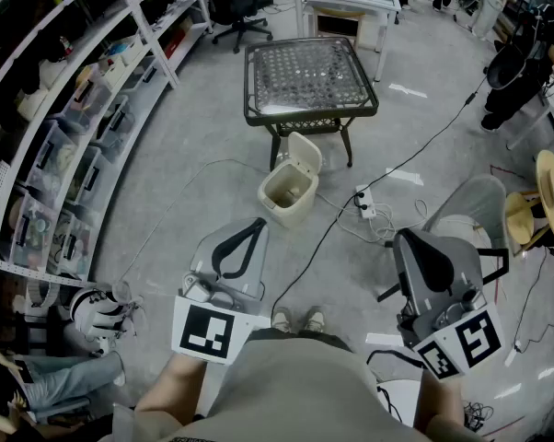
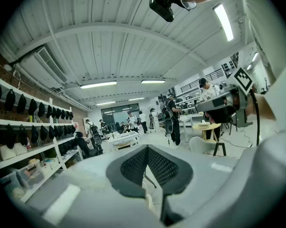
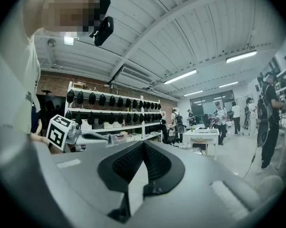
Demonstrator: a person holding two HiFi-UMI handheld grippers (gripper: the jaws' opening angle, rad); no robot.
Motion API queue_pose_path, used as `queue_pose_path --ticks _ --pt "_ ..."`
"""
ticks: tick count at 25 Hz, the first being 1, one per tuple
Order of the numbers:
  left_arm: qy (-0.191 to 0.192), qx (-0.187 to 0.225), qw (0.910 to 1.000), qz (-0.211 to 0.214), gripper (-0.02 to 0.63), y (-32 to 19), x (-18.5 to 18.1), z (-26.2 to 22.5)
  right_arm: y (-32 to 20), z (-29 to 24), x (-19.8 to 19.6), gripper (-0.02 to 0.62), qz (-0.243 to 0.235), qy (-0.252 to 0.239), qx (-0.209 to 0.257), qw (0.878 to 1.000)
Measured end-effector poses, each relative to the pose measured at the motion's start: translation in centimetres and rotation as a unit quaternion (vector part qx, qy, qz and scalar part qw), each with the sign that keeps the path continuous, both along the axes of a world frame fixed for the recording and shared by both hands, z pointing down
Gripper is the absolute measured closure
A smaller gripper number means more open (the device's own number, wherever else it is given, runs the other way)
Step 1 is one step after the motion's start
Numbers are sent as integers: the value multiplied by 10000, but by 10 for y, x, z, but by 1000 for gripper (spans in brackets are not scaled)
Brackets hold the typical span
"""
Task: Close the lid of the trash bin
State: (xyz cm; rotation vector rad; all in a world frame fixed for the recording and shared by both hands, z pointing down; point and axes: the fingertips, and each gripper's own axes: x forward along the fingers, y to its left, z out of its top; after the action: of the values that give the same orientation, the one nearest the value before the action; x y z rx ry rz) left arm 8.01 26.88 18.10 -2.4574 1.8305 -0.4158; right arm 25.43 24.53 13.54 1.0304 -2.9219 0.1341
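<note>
The grey handheld left gripper (image 1: 257, 225) and right gripper (image 1: 408, 242) are held low, each with its dark-padded jaws pressed together on nothing. Ahead on the concrete floor (image 1: 190, 145), well apart from both, stands the cream plastic trash bin (image 1: 286, 199), its flip lid (image 1: 305, 153) raised upright, just beside a glass-topped metal table (image 1: 309, 74).

One trash bin (image 1: 288, 194), one lid (image 1: 305, 153), one glass-topped table (image 1: 310, 118), two tools (image 2: 147, 147) (image 3: 143, 143)

Dark glass-top table (image 1: 311, 113) mid-floor, white power strip (image 1: 365, 203) on floor near its front-right corner, storage shelves (image 1: 84, 109) left.
</note>
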Motion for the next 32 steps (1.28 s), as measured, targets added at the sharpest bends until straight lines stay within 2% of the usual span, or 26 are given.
queue_pose_path --ticks 9,19,27,32 --pt "20 -113 9999 -22 603 -6 14 1 -6 1 19 592 109 -212 -56 9997" --pt "-181 -177 9997 74 603 -10 46 8 -10 21 44 592 67 -244 -159 9996" --pt "-210 -111 9995 187 603 -30 42 12 -23 26 36 592 -2 -389 -116 9992" --pt "-200 -83 9992 322 603 -64 28 19 -54 39 21 592 164 -240 -179 9994"
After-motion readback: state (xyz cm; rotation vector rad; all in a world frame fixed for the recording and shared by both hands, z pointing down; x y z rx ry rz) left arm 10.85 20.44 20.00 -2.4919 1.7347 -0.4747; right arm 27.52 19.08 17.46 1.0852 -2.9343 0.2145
